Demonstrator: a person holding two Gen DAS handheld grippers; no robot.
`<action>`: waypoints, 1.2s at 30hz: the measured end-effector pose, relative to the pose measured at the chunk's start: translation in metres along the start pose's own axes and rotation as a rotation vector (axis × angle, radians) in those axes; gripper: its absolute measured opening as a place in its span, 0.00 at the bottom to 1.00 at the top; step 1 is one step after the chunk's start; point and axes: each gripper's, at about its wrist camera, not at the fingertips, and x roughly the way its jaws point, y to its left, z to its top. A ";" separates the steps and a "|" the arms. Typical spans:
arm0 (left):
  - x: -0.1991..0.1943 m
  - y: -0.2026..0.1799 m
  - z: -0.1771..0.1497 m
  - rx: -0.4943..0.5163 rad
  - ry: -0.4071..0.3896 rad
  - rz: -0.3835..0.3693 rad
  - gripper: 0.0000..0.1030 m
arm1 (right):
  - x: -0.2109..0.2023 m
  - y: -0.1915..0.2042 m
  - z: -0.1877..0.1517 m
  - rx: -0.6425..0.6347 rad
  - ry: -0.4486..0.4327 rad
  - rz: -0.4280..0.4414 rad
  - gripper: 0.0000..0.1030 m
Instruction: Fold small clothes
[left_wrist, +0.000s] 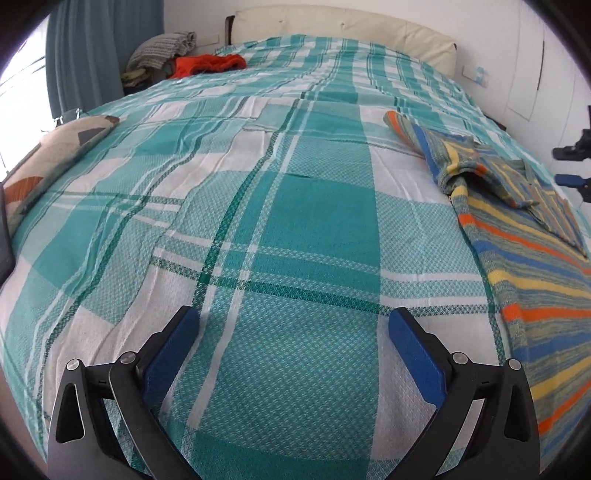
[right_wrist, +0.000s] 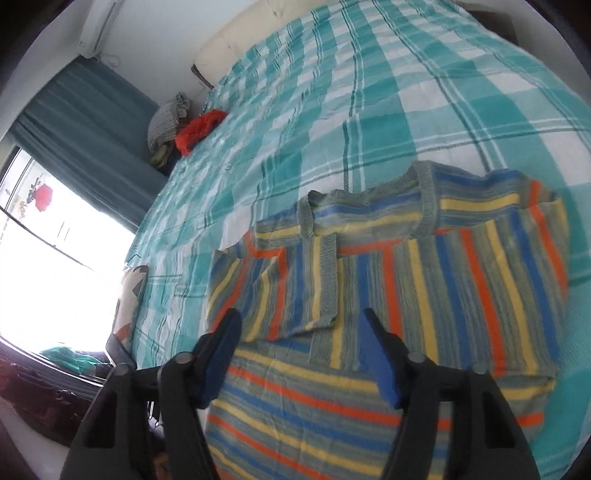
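Note:
A small striped knit sweater (right_wrist: 406, 280), in blue, yellow, orange and grey-green, lies on the teal plaid bed (right_wrist: 369, 110) with both sleeves folded across its body. My right gripper (right_wrist: 299, 332) is open and empty, hovering just above the sweater's lower part. In the left wrist view the sweater (left_wrist: 524, 236) lies at the right edge of the bed (left_wrist: 258, 184). My left gripper (left_wrist: 291, 325) is open and empty over bare bedspread, to the left of the sweater. The right gripper (left_wrist: 570, 166) shows small at the far right edge.
A red-orange garment (left_wrist: 207, 64) and a grey checked bundle (left_wrist: 162, 50) lie at the far left corner of the bed. A patterned cushion (left_wrist: 51, 155) sits at the left edge. A cream headboard (left_wrist: 343, 31), teal curtain (right_wrist: 85, 129) and bright window (right_wrist: 48, 258) border the bed.

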 end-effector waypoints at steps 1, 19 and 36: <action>0.000 0.002 0.000 -0.006 0.001 -0.010 0.99 | 0.022 -0.005 0.010 0.026 0.026 -0.022 0.40; 0.004 0.002 0.000 0.009 0.002 -0.023 1.00 | 0.025 0.007 -0.001 -0.071 -0.111 -0.275 0.03; -0.001 0.003 -0.006 0.002 -0.022 -0.024 1.00 | 0.011 -0.057 -0.044 0.274 -0.059 -0.071 0.38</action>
